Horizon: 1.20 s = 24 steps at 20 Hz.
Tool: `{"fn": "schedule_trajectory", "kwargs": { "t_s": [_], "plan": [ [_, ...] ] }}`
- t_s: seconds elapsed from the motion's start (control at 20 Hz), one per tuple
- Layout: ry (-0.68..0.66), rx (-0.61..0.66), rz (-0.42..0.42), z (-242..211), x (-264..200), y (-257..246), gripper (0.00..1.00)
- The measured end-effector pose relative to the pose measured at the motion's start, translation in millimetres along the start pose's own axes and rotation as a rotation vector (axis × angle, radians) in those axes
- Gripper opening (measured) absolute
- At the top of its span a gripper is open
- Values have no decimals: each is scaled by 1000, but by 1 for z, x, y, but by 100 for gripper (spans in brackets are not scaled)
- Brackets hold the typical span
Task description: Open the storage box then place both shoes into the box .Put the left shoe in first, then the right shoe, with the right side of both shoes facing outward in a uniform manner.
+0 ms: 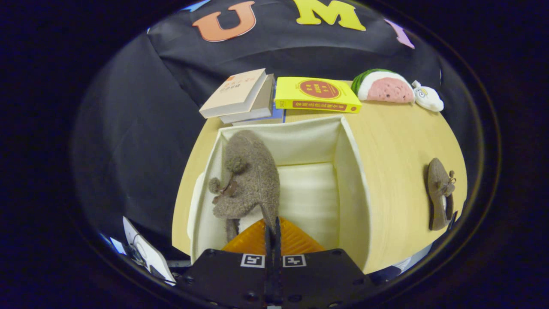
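An open cream fabric storage box [351,180] stands on the wooden table just ahead of my gripper. A fuzzy brown shoe with pompoms [248,176] hangs inside the box along its left wall, toe pointing away from me. My gripper [272,223] is shut on the shoe's heel edge, the two fingers pressed together with the thin rim pinched between them. The second brown shoe [439,193] lies on the table to the right of the box, well apart from it.
Beyond the box lie a stack of books [240,96] and a yellow book [315,94]. A watermelon plush [384,88] and a small white plush [428,98] sit at the far right of the round table [399,141]. Some white cards [146,253] lie below the table at the left.
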<state>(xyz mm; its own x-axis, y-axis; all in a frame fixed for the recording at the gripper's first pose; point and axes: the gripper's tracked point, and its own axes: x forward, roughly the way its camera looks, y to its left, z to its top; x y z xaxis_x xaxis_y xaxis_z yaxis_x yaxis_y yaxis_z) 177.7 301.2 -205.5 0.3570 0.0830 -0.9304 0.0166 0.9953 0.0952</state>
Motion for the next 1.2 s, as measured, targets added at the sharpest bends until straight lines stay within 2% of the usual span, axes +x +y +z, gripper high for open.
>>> {"fn": "schedule_trajectory", "kwargs": {
  "t_s": [0.25, 0.4, 0.55, 0.6, 0.75, 0.8, 0.85, 1.05, 1.2],
  "plan": [
    [146, -15, -19, -29, 38, 16, 1],
    [155, -47, -55, -28, 43, 14, 1],
    [167, -59, -31, -30, 39, 18, 1],
    [158, -75, -1, -27, 36, 23, 5],
    [99, -123, 85, -22, 14, 38, 66],
    [90, -129, 101, -22, 6, 40, 76],
    [76, -134, 110, -20, -3, 40, 82],
    [0, -142, 134, -13, -39, 33, 96],
    [-34, -154, 188, -16, -70, 29, 97]
  ]
}}
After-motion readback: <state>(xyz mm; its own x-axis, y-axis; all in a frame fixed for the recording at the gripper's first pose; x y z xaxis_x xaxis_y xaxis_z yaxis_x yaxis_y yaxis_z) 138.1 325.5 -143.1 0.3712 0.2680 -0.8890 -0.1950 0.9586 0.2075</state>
